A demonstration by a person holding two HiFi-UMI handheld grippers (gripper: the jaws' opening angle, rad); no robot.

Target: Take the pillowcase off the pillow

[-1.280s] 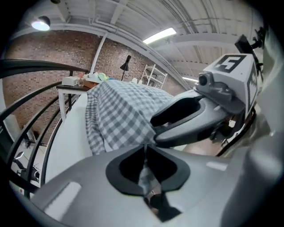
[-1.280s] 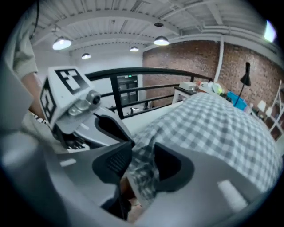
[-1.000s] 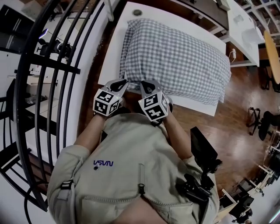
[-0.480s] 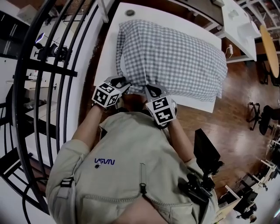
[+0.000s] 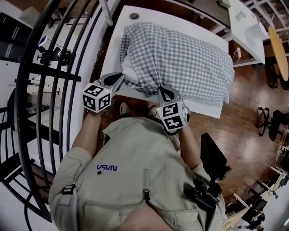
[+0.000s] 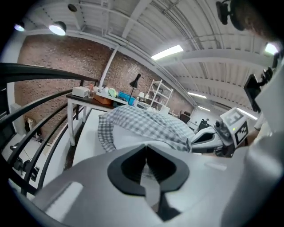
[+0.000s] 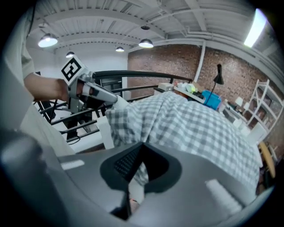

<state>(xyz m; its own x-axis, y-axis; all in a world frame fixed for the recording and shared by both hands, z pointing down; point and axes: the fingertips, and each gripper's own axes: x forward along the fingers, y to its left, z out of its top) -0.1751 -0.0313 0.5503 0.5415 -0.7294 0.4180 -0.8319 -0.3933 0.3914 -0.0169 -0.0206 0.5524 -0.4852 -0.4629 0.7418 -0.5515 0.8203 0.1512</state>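
At the table edge my right gripper pinches the checked pillowcase hem, ready to peel. My left gripper, jaws just closed on nothing I can see, waits beside the bared pillow.

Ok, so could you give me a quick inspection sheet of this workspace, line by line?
surface: white table, carrying only the pillow.
job's things: checked pillowcase mostly on the pillow, whose white corner is bared at the left end.
clutter: boxes and a lamp on a far desk.
grippers: left claw shut, jaws just been closing, nothing made out between them; right claw shut on the pillowcase edge.
cables: what looks like one dark cable on the floor beyond the railing.
surroundings: black railing, wooden floor, brick wall.
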